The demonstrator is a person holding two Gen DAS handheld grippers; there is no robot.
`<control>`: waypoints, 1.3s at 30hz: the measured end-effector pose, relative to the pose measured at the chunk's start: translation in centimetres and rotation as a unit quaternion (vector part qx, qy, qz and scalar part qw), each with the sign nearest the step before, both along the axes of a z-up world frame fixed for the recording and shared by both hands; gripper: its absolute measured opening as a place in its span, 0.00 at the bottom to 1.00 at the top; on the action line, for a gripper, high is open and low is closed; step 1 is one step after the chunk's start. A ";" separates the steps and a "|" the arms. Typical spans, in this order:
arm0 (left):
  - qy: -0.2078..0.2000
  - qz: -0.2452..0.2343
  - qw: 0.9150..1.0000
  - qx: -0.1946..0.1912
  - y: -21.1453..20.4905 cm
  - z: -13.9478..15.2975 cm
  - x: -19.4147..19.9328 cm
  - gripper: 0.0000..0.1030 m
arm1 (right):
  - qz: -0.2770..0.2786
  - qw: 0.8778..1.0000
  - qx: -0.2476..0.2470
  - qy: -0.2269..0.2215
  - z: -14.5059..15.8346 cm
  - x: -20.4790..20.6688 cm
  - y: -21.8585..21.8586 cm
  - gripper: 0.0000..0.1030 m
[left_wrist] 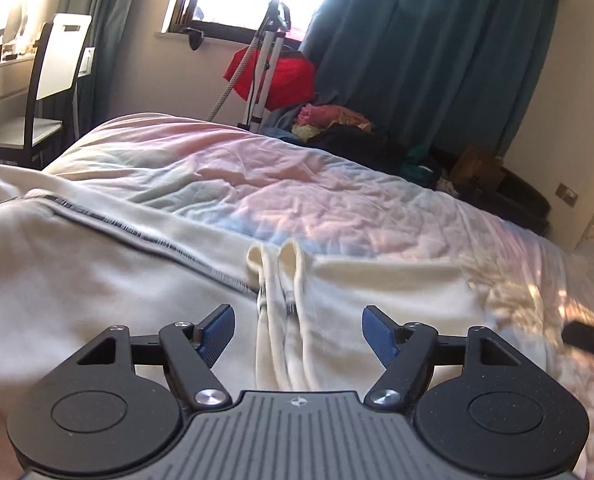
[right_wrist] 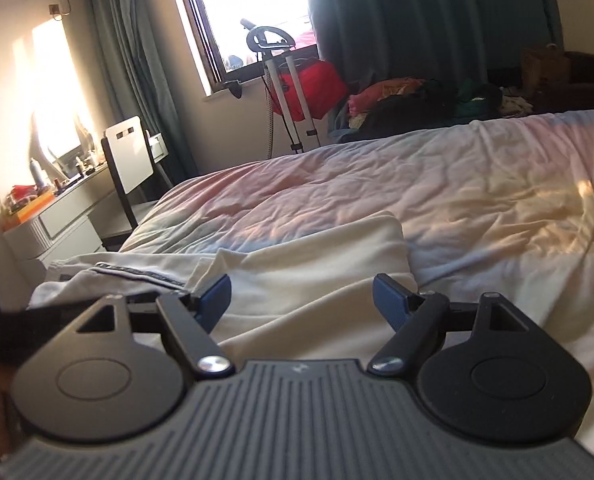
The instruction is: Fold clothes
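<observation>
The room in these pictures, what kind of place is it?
Most likely a bedroom in a home: a wide bed with a rumpled cover, a desk with a chair, and curtains beside a sunny window.

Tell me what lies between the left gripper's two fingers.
In the left wrist view, the cream hoodie's two drawstrings run between the open left gripper's fingers.

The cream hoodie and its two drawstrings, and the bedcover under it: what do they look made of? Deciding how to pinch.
Cream hoodie: looks like thick matte fleece or sweatshirt knit; soft rounded folds, no shine, dark stitched seam. Drawstrings: flat woven cotton-like cord in the same cream, with what look like metal tips. Bedcover: thin woven cotton-like sheeting, finely crinkled with a faint sheen. Both grippers, left and right, are open.
</observation>
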State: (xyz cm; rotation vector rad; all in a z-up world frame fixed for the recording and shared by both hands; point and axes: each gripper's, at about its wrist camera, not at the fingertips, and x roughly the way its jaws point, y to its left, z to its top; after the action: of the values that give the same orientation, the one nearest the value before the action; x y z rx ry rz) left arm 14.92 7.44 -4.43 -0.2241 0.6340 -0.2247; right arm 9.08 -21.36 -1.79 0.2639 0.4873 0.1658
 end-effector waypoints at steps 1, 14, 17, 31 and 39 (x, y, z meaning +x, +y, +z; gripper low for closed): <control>0.010 -0.002 1.000 -0.003 -0.1 -0.2 1.4 0.71 | -0.006 1.000 0.000 0.001 -0.2 0.7 -0.2 0.77; 0.095 -0.024 0.989 0.112 -3.9 -3.7 13.5 0.32 | -0.109 0.986 0.117 0.040 -3.7 5.2 -6.9 0.77; 0.083 -0.051 0.985 0.142 -5.3 -3.0 13.9 0.21 | -0.111 0.984 0.128 0.048 -4.3 5.7 -7.1 0.78; 0.051 -0.001 0.990 0.130 -4.2 -1.4 11.7 0.36 | -0.033 0.997 0.054 0.041 -4.0 6.4 -2.6 0.78; 0.001 0.009 0.992 0.127 -1.7 3.5 0.5 0.68 | -0.028 0.999 0.044 0.016 -2.2 4.4 -2.2 0.77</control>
State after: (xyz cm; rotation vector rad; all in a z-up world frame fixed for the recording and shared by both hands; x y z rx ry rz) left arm 15.46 5.69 -0.89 0.0149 0.6554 -0.1252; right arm 13.46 -23.58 -4.03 0.3663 0.5040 0.1289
